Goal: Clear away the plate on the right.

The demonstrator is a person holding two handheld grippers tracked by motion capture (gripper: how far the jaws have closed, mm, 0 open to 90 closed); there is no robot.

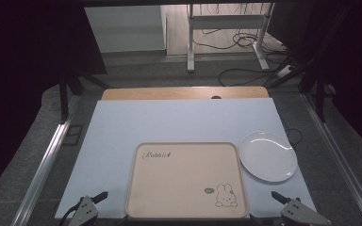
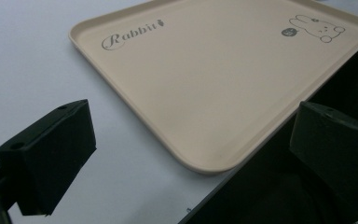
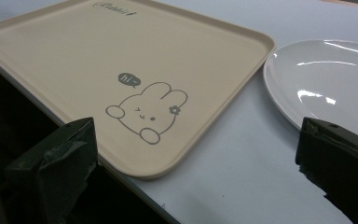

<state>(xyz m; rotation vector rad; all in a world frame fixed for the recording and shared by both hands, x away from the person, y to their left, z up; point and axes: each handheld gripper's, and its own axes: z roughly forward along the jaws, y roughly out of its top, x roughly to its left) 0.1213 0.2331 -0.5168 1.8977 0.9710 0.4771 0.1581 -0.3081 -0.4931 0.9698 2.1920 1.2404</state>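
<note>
A beige tray with a rabbit drawing and the word "Rabbit" lies empty at the table's near middle. To its right, close to its far right corner, rests an empty white plate. My left gripper sits at the near edge left of the tray, open. In the left gripper view the tray's near left corner lies ahead of the spread left gripper. My right gripper sits open right of the tray. The right gripper view has the tray's near right corner and the plate beyond my right gripper.
A pale blue mat covers the table, with a wooden strip along its far edge. Metal rails run down both sides. Desk legs and cables stand on the floor behind.
</note>
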